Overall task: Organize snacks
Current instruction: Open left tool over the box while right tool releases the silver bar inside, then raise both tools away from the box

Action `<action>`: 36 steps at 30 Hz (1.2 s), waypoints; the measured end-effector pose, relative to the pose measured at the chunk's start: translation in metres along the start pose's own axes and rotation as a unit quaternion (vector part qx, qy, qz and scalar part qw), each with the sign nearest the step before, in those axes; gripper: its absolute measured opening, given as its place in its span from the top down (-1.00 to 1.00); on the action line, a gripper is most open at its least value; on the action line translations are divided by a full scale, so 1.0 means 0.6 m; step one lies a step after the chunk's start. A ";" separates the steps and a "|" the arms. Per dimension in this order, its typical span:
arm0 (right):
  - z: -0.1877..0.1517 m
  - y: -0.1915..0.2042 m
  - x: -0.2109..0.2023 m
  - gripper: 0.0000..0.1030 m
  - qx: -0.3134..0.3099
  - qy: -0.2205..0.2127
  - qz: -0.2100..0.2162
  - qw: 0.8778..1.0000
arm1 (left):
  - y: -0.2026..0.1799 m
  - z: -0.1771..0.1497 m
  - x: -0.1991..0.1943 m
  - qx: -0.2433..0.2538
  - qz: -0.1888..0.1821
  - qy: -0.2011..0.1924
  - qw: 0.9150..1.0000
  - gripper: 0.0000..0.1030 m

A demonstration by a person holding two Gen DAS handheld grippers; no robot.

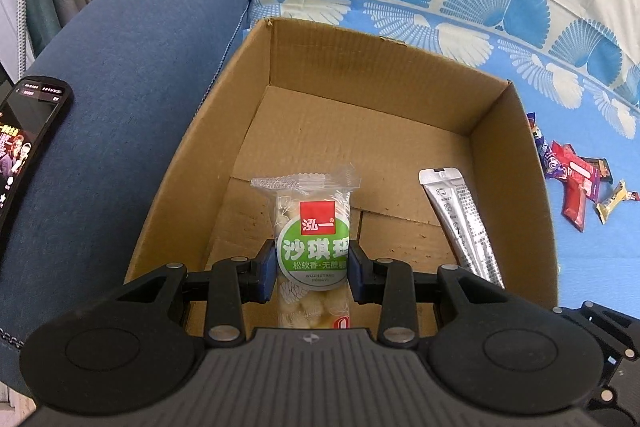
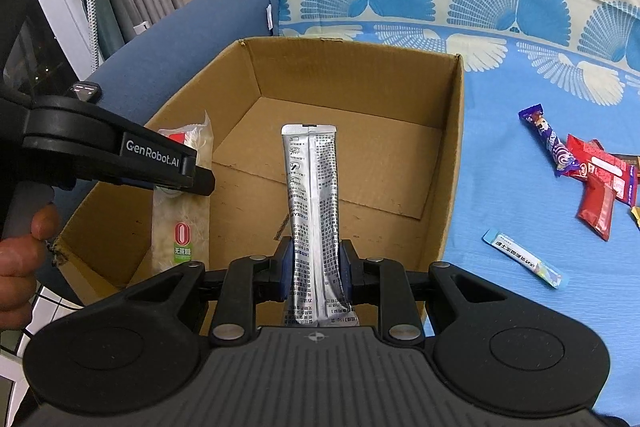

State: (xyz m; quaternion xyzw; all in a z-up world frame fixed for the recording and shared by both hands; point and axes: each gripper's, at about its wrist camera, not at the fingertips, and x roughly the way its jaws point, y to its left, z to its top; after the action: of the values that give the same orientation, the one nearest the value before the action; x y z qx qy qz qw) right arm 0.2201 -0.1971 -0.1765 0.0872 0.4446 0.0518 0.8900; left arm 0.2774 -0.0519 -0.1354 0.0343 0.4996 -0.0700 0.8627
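An open cardboard box [image 1: 512,163] [image 2: 452,155] stands on a blue patterned cloth. My left gripper [image 1: 313,263] is shut on a clear-wrapped rice snack with a green label [image 1: 313,247], held over the box's near left part. That same snack [image 2: 182,223] and the left gripper [image 2: 176,183] show at the left of the right wrist view. My right gripper [image 2: 314,267] is shut on a long silver sachet [image 2: 314,187], held upright over the box's near edge. In the left wrist view the silver sachet [image 1: 460,215] slants at the right inside the box.
Loose snacks lie on the cloth right of the box: a purple bar [image 2: 550,141], red wrappers [image 2: 600,195] [image 1: 572,183], a light blue stick [image 2: 526,257]. A blue sofa arm [image 1: 120,107] with a phone [image 1: 24,139] flanks the left. A person's hand [image 2: 20,255] holds the left gripper.
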 end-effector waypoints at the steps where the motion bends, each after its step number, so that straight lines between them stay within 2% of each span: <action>1: 0.001 0.000 0.002 0.51 0.000 0.000 -0.001 1.000 | 0.000 0.002 0.003 0.001 0.000 -0.001 1.000 0.23; 3: 0.007 -0.002 0.004 0.43 0.001 -0.004 -0.004 1.000 | 0.002 0.006 0.004 0.005 0.002 -0.006 1.000 0.20; 4: 0.009 -0.002 0.003 0.40 0.002 -0.008 -0.005 1.000 | 0.002 0.008 0.002 0.009 0.003 -0.011 1.000 0.00; 5: 0.014 -0.004 0.003 0.34 0.005 -0.013 -0.008 1.000 | 0.002 0.008 -0.001 0.012 0.003 -0.016 1.000 -0.46; 6: 0.018 -0.007 0.002 0.09 0.008 -0.017 -0.011 1.000 | 0.004 0.010 -0.005 0.013 0.004 -0.022 1.000 -0.73; 7: 0.024 -0.010 0.002 -0.04 0.012 -0.019 -0.012 1.000 | 0.007 0.011 -0.011 0.010 0.008 -0.031 0.999 -0.99; 9: 0.032 -0.013 -0.004 -0.38 0.021 -0.021 -0.014 0.999 | 0.013 0.007 -0.027 0.001 0.016 -0.052 0.999 -0.99; 12: 0.027 -0.008 -0.020 -0.65 0.017 -0.017 -0.019 1.000 | 0.017 -0.008 -0.041 0.011 0.016 -0.041 0.999 -0.99; 21: -0.052 0.048 -0.114 -0.87 0.007 0.016 -0.002 1.000 | 0.060 -0.130 -0.125 0.003 0.023 -0.010 1.000 -0.99; 28: -0.096 0.086 -0.208 -0.91 -0.016 -0.024 -0.009 1.000 | 0.067 -0.206 -0.202 -0.008 0.031 -0.021 0.999 -0.99; 36: -0.130 0.100 -0.299 -0.94 -0.043 -0.090 -0.025 0.995 | 0.049 -0.249 -0.280 -0.009 0.042 -0.070 0.997 -0.99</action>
State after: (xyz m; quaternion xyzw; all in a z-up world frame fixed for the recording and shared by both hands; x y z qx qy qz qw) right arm 0.0495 -0.1600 -0.0702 0.0419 0.3623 0.0411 0.9302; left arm 0.0716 0.0109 -0.0644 0.0423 0.4371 -0.0309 0.8979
